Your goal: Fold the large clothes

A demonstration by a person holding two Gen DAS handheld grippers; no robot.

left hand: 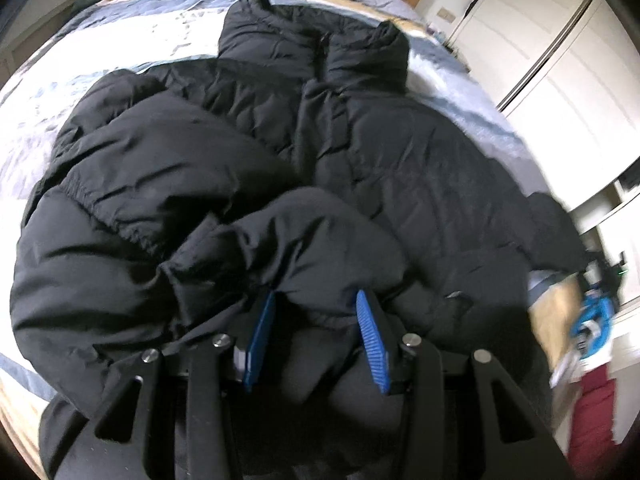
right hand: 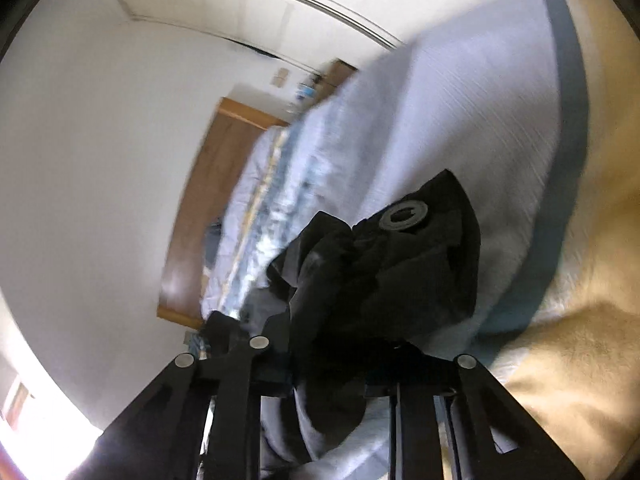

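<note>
A large black puffer jacket (left hand: 360, 152) lies spread on the bed, collar at the far end. Its left side is bunched and folded over toward the middle. My left gripper (left hand: 316, 304) has blue pads (left hand: 372, 332) set apart with a thick fold of the jacket (left hand: 304, 240) between them, and it grips that fold. My right gripper (right hand: 332, 320) is shut on a black corner of the jacket (right hand: 384, 272) with a round snap button (right hand: 404, 214), held up above the bed. Its fingertips are hidden by the fabric.
The bed cover (left hand: 120, 52) is white, blue and tan striped, also seen in the right wrist view (right hand: 460, 120). A wooden headboard (right hand: 216, 184) stands at the far end. White wardrobe doors (left hand: 560, 60) stand on the right. The right gripper shows blurred at the left wrist view's right edge (left hand: 592, 316).
</note>
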